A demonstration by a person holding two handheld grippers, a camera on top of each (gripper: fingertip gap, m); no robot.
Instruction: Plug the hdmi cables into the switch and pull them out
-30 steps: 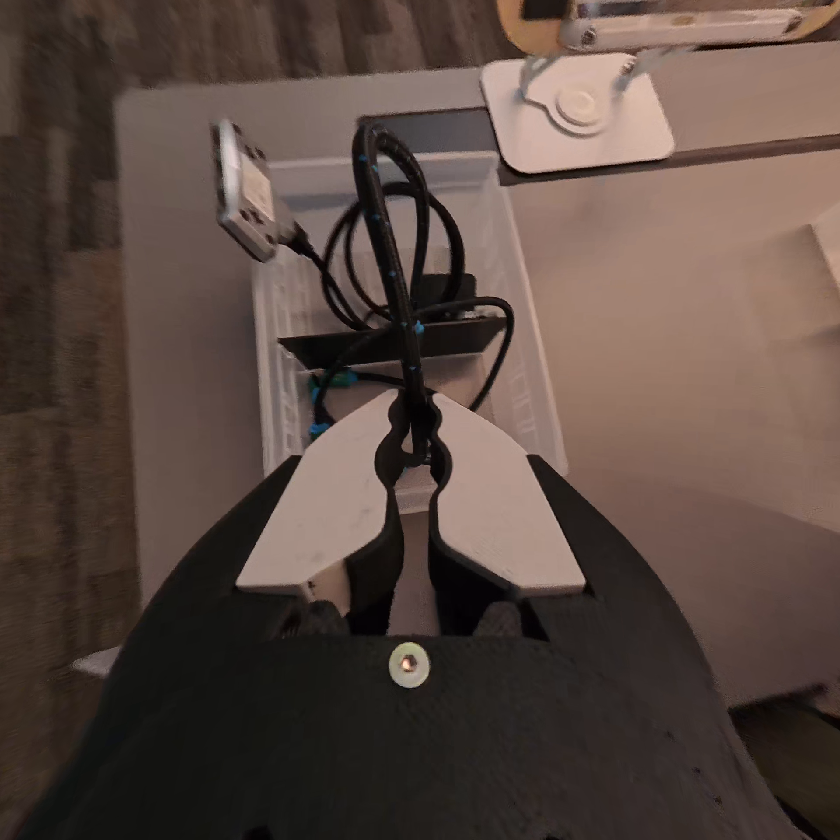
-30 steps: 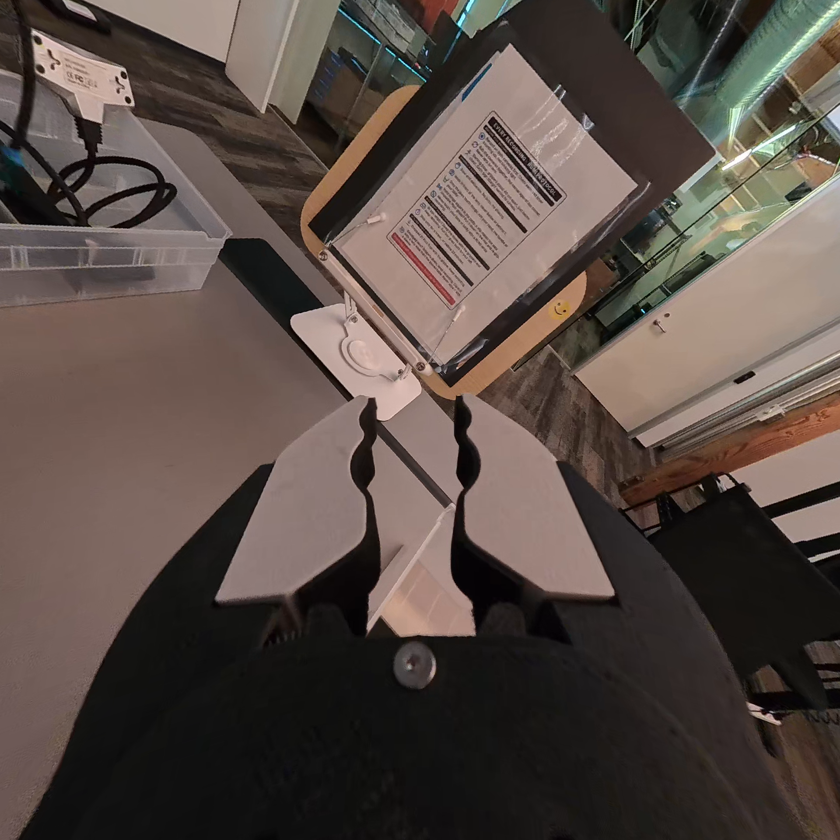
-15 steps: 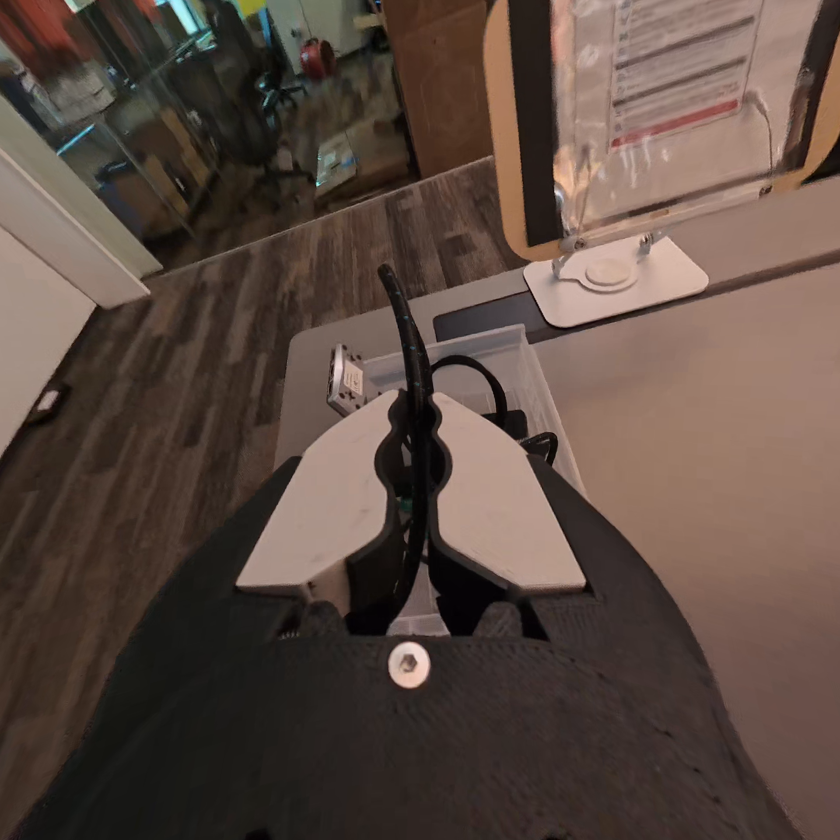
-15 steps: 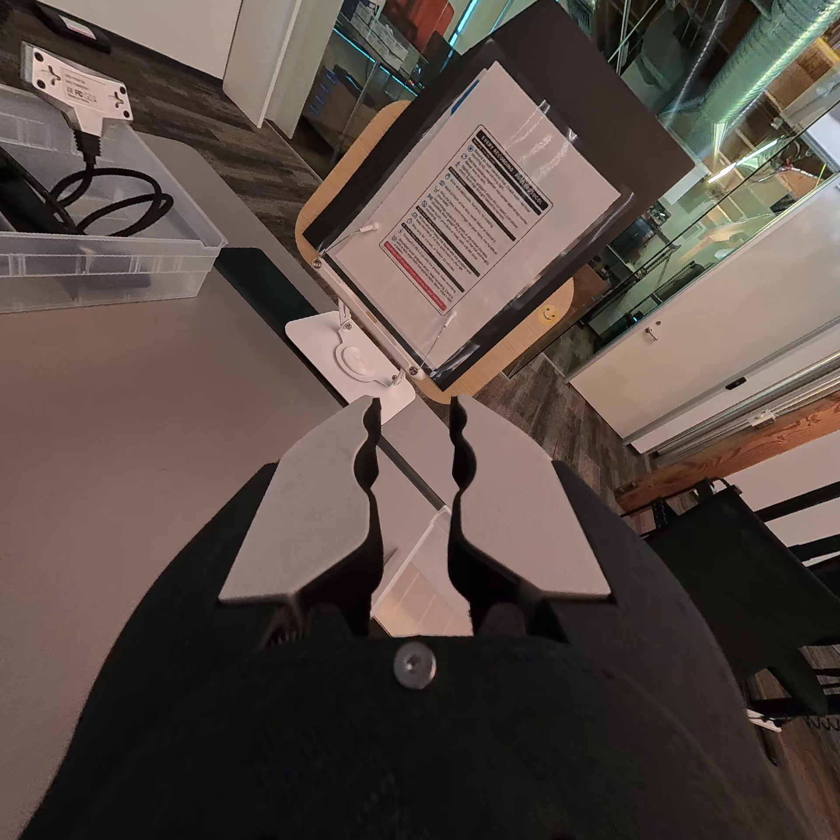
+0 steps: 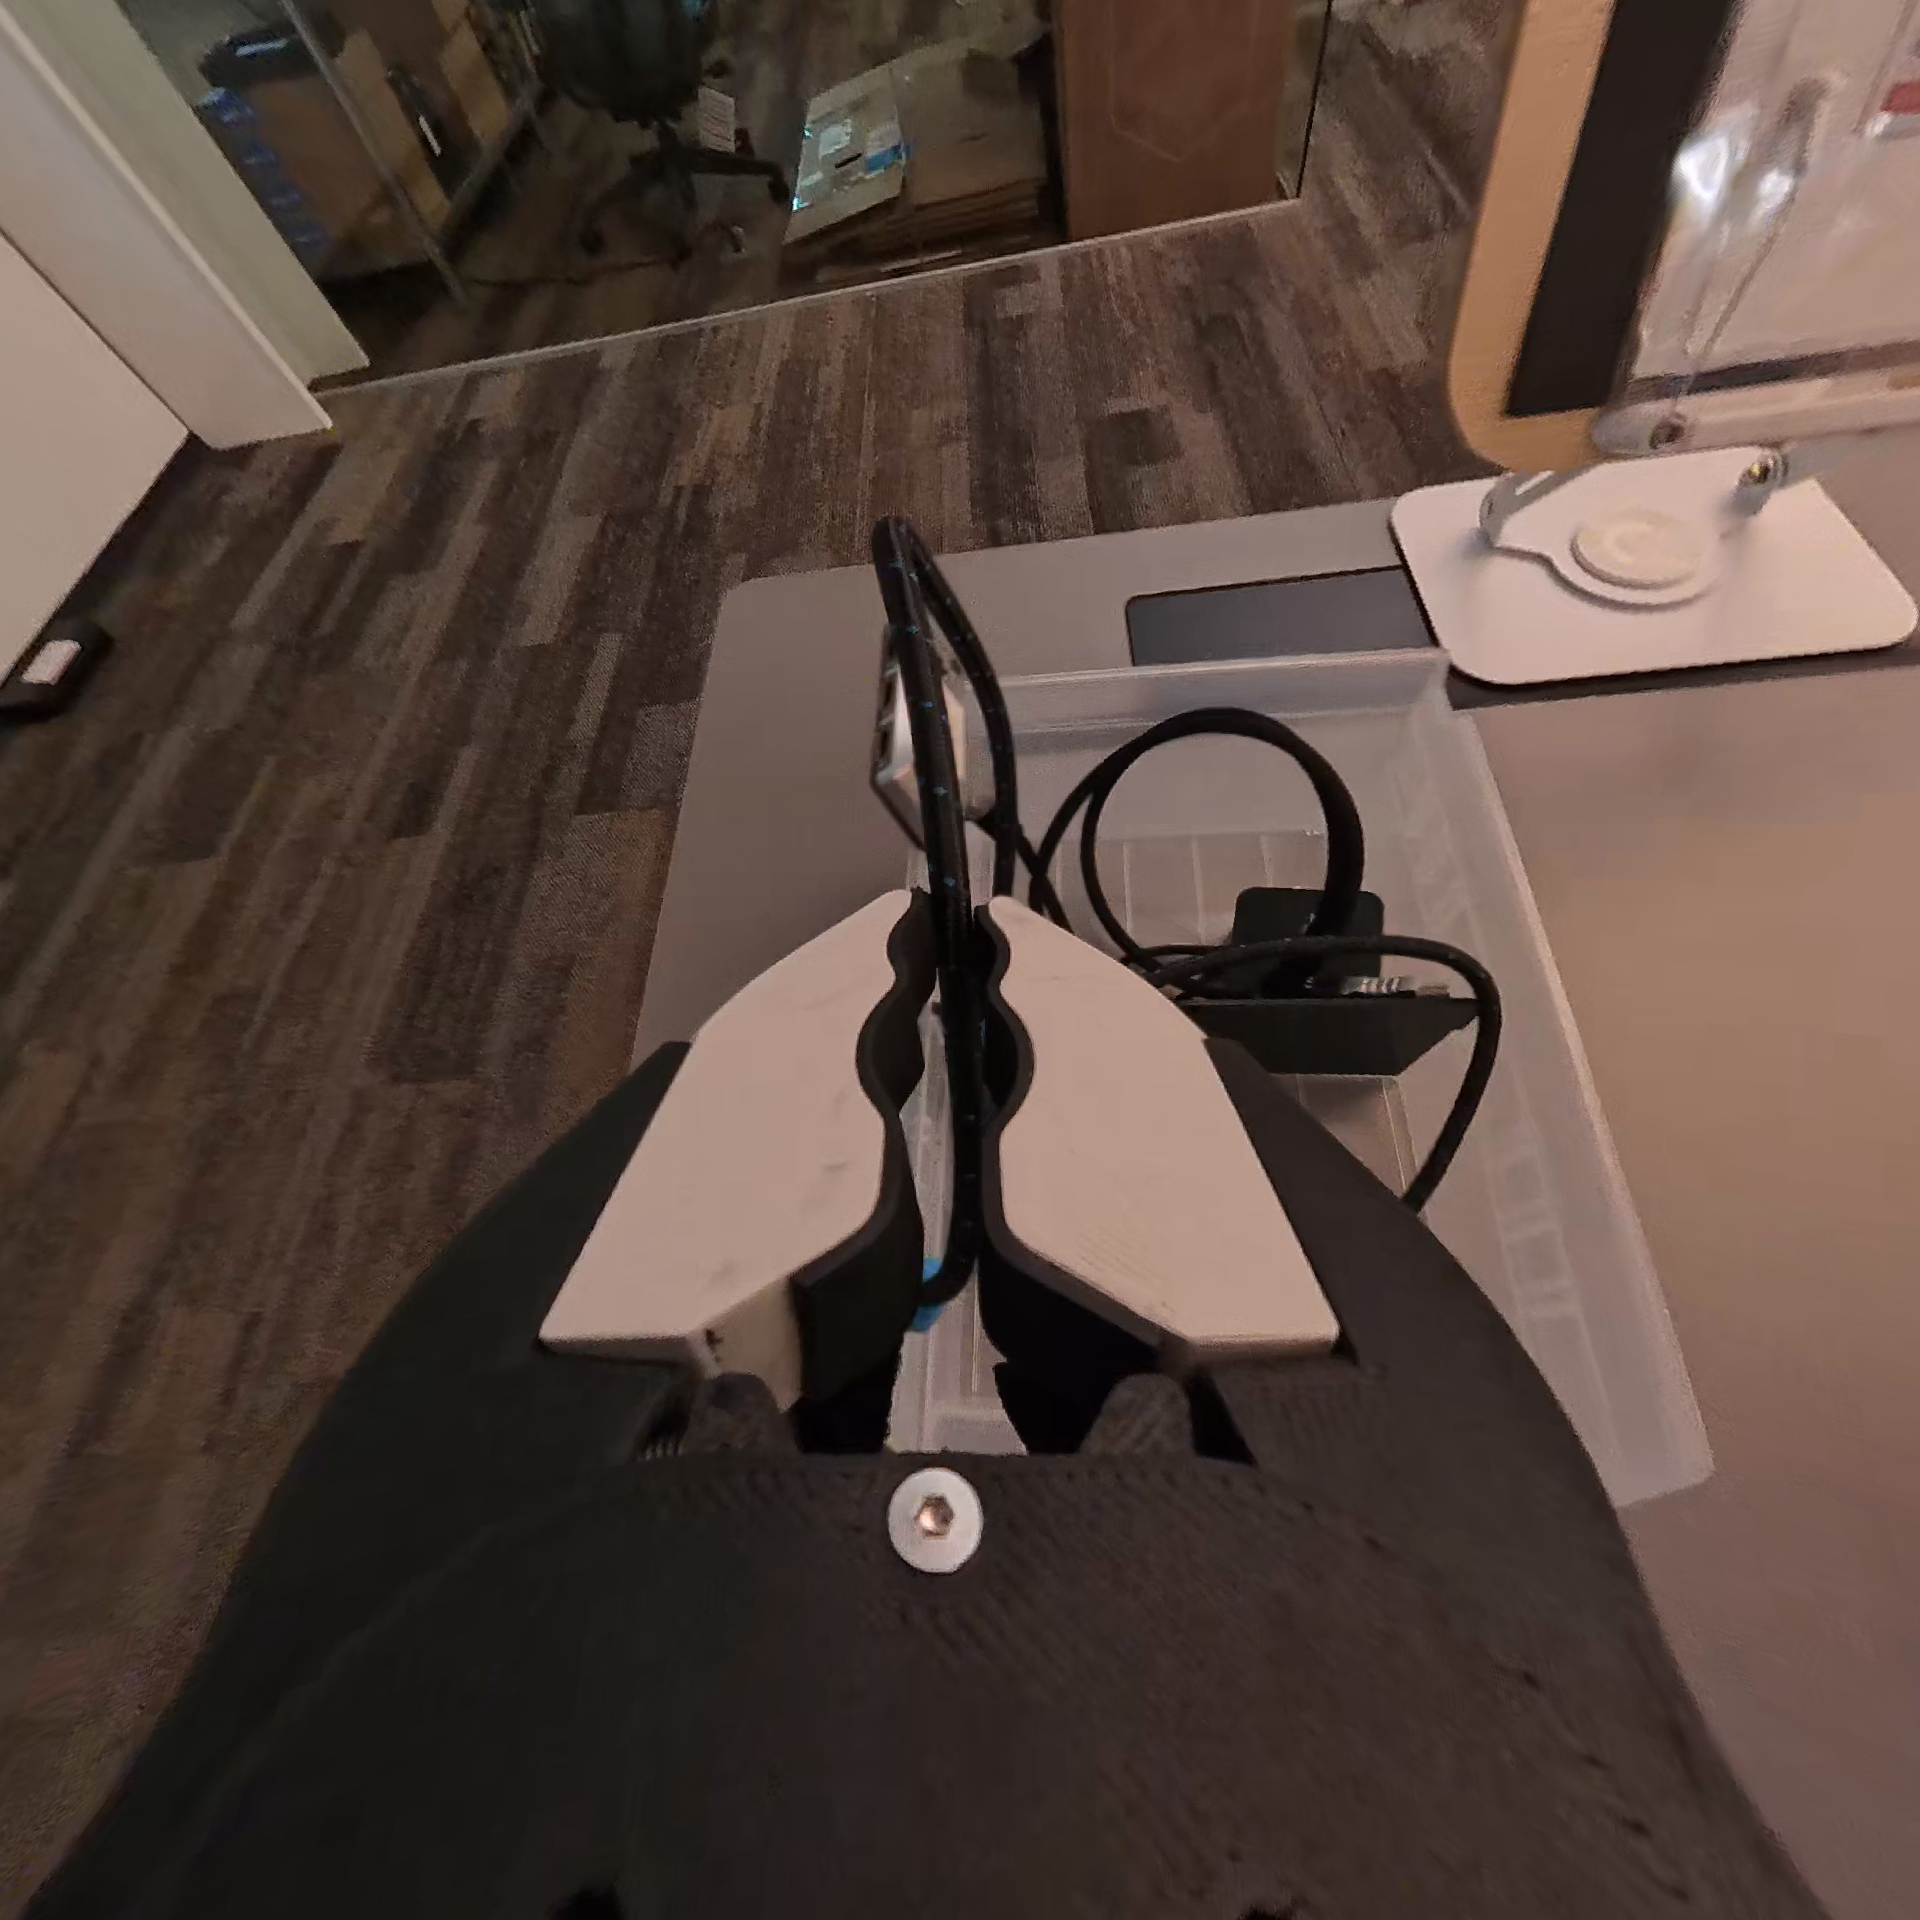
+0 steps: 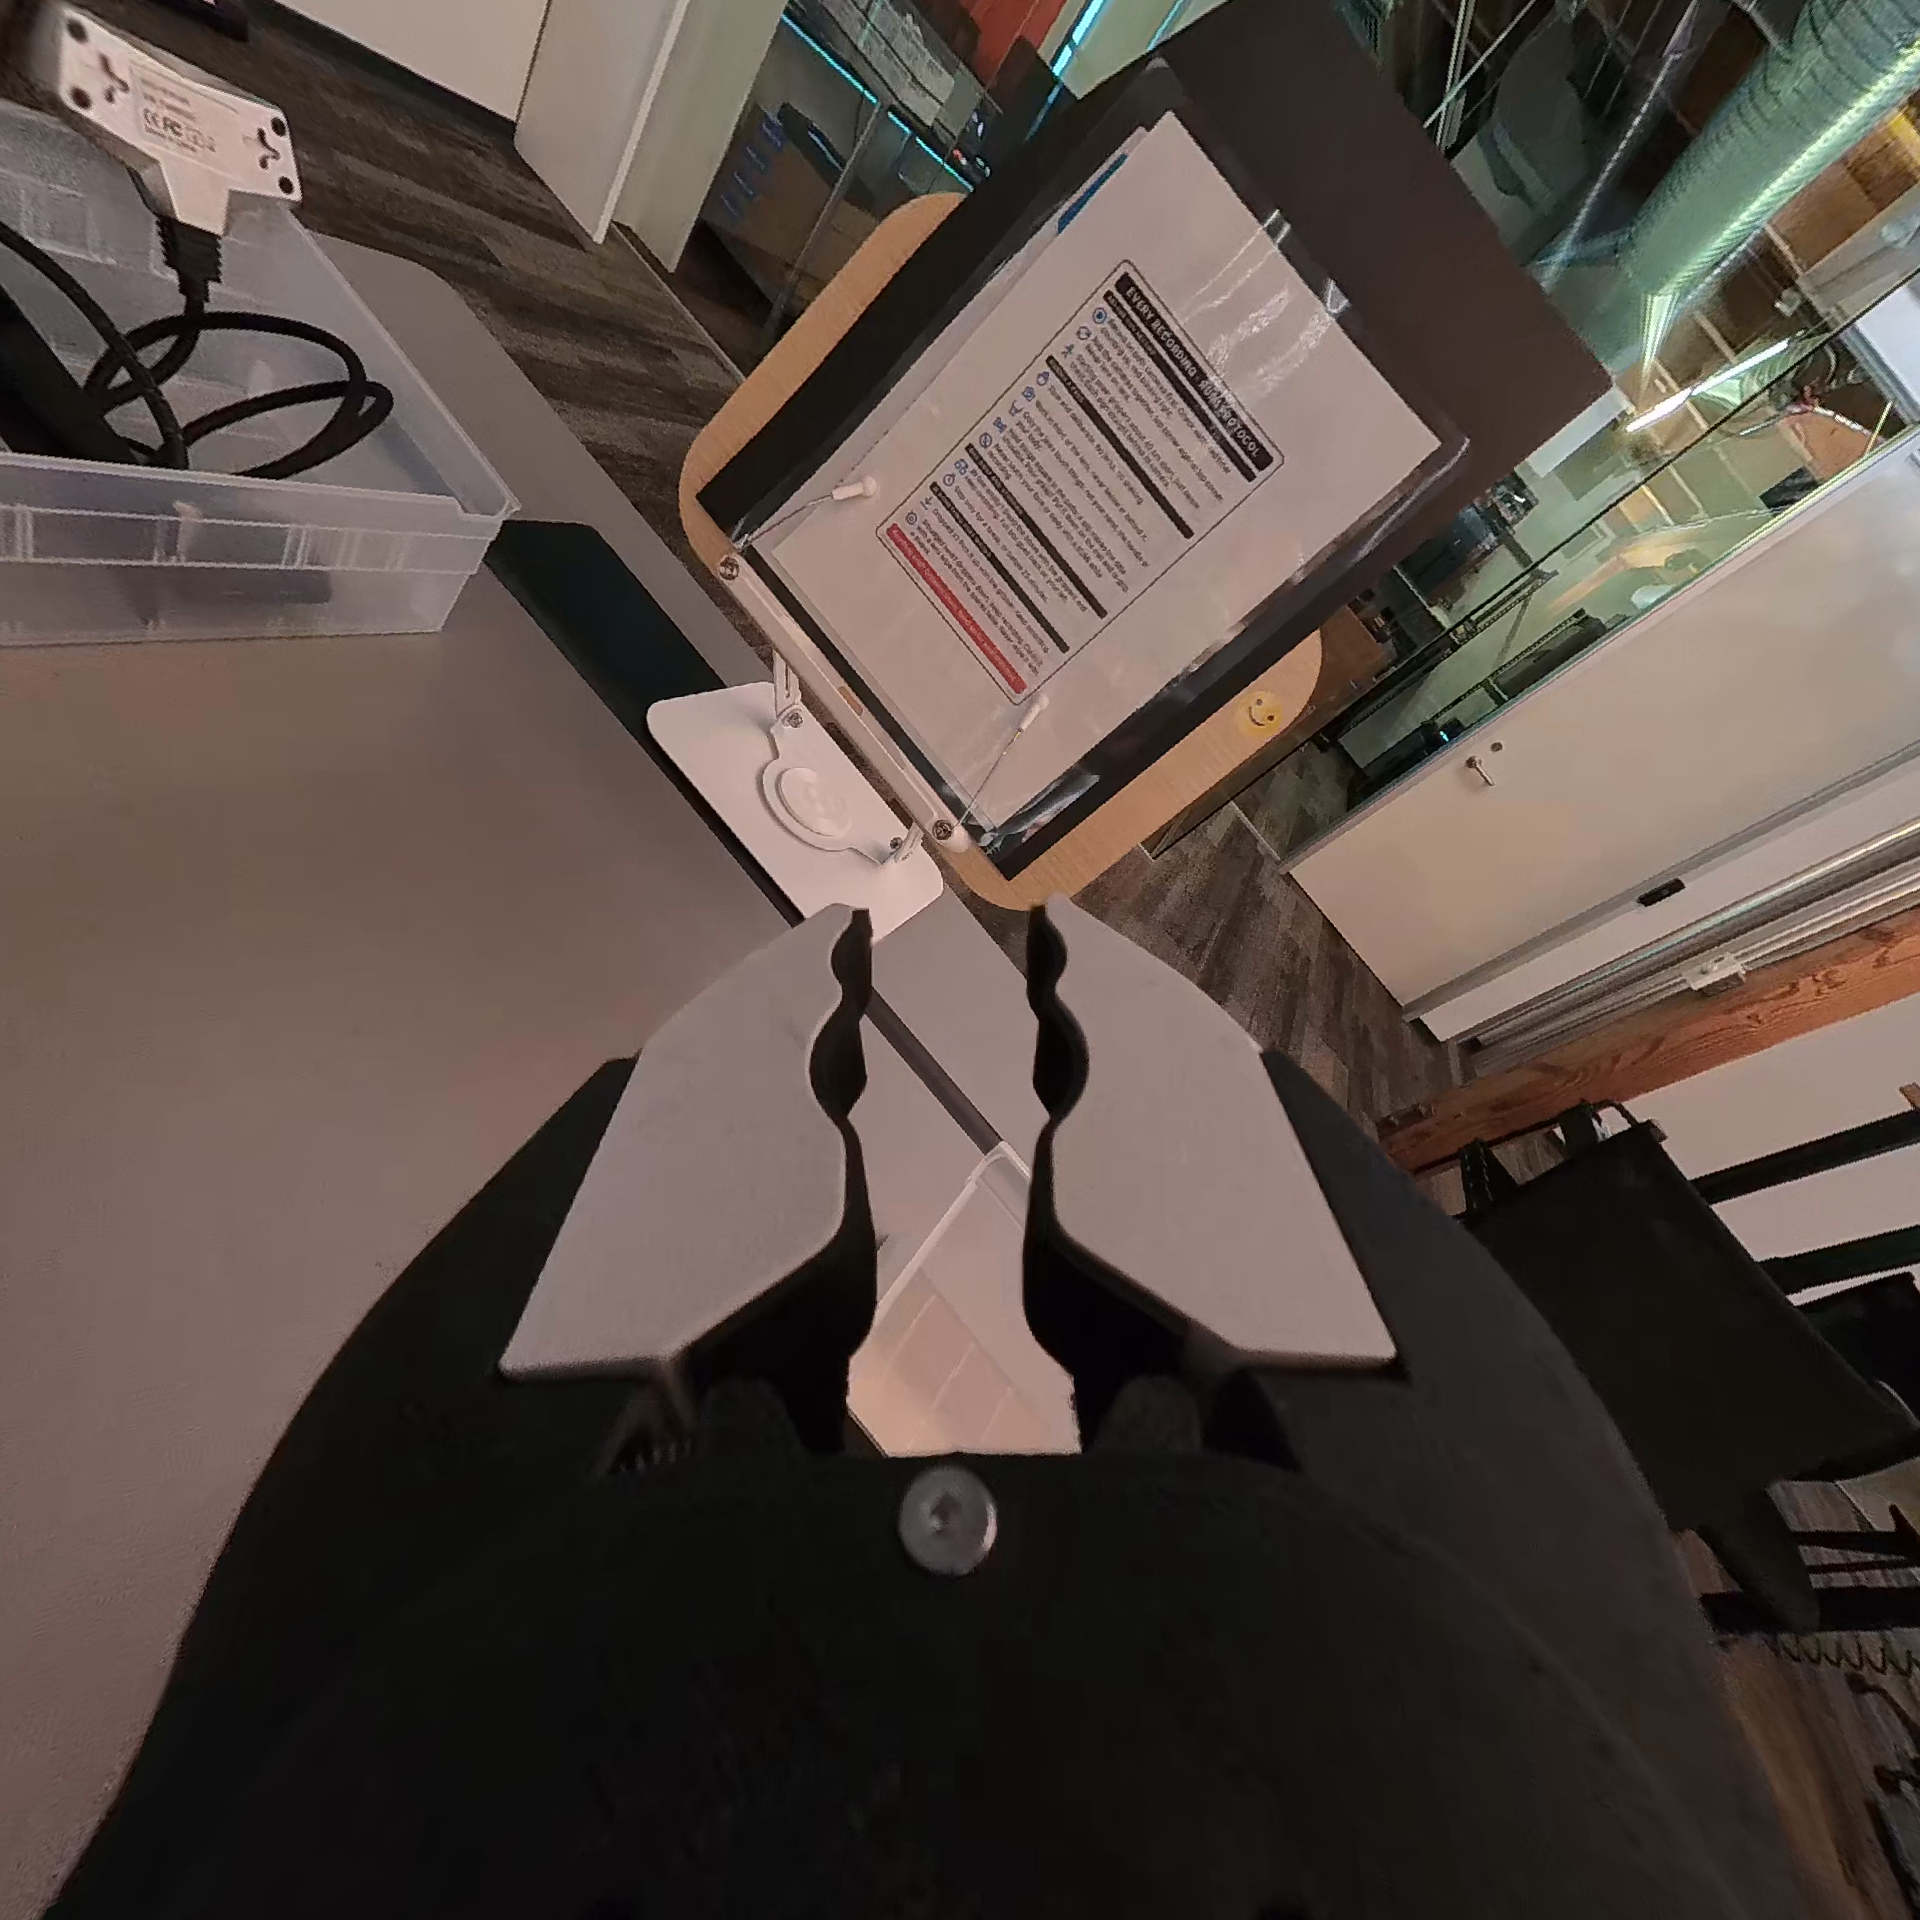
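My left gripper (image 5: 953, 914) is shut on a black braided HDMI cable (image 5: 948, 821) with blue flecks, held above a clear plastic bin (image 5: 1496, 1039). The cable arches up past the fingertips and drops back. The silver switch (image 5: 889, 767) hangs just behind the cable, over the bin's far left corner. In the right wrist view the switch (image 6: 171, 125) shows at the top left with a black cable plugged into it. My right gripper (image 6: 945, 925) is open and empty over the grey table (image 6: 260, 935), far right of the bin (image 6: 260, 551).
More black cable (image 5: 1195, 790) lies coiled in the bin with a black tray piece (image 5: 1340, 1029). A framed sign (image 6: 1039, 499) on a white stand base (image 6: 790, 800) stands at the table's back edge. A small clear box (image 6: 956, 1299) lies under my right gripper. Wood floor lies beyond the table's left edge.
My left gripper has risen and tilted up with the cable, from looking down into the bin to looking across it. The switch now hangs behind the cable. My right gripper has barely moved.
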